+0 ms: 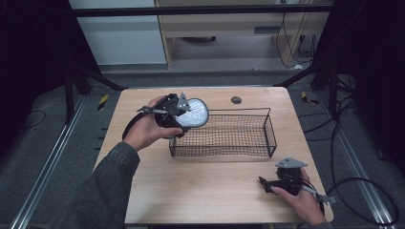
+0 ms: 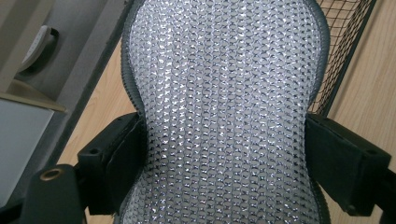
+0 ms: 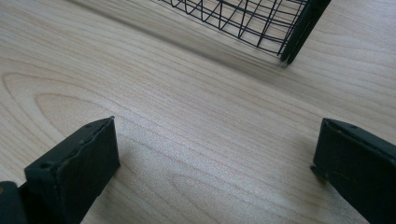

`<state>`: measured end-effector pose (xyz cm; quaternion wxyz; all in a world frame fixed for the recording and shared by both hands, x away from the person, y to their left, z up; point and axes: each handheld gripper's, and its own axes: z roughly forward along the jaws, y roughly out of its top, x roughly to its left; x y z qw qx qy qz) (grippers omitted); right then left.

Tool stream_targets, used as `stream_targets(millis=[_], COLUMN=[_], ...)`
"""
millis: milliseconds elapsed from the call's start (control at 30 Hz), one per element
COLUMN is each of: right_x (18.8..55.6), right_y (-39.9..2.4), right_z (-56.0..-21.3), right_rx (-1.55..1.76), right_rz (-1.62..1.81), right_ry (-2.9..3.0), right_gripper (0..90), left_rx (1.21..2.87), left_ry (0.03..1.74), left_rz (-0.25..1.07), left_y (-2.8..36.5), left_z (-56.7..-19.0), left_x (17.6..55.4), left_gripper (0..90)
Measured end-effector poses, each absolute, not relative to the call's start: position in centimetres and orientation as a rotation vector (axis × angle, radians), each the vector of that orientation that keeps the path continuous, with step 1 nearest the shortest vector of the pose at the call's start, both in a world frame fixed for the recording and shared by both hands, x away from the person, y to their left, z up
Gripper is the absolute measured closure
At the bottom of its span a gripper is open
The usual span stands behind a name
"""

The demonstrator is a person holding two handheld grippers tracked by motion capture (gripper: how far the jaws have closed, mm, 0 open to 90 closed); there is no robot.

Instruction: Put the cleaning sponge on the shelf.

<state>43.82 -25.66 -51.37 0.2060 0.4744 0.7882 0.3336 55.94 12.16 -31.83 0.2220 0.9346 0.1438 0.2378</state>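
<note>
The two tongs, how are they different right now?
The left tongs pinch a silvery bumpy pad; the right tongs hold nothing. The left tongs are raised by the wire basket's left end; the right tongs sit low over the wooden table, jaws wide apart. Both have black jaws and are held by a hand.

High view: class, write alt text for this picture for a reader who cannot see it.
A person's left gripper holds a silvery mesh pad over the left end of a black wire basket on a wooden table. The right gripper rests open on the table, near its front right corner.
</note>
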Motion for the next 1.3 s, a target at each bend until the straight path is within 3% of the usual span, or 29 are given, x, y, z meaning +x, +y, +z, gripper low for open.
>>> stream_targets(millis=[1300], right_x=[43.9], right_y=[-25.6], right_z=[-51.4], right_rx=[1.322], right_rz=[0.932], right_ry=[2.197], right_gripper=[0.4], left_rx=[2.665], left_ry=[0.266], left_rz=[0.619], left_y=[8.1], left_z=[-35.1], left_x=[57.2], left_gripper=[16.6])
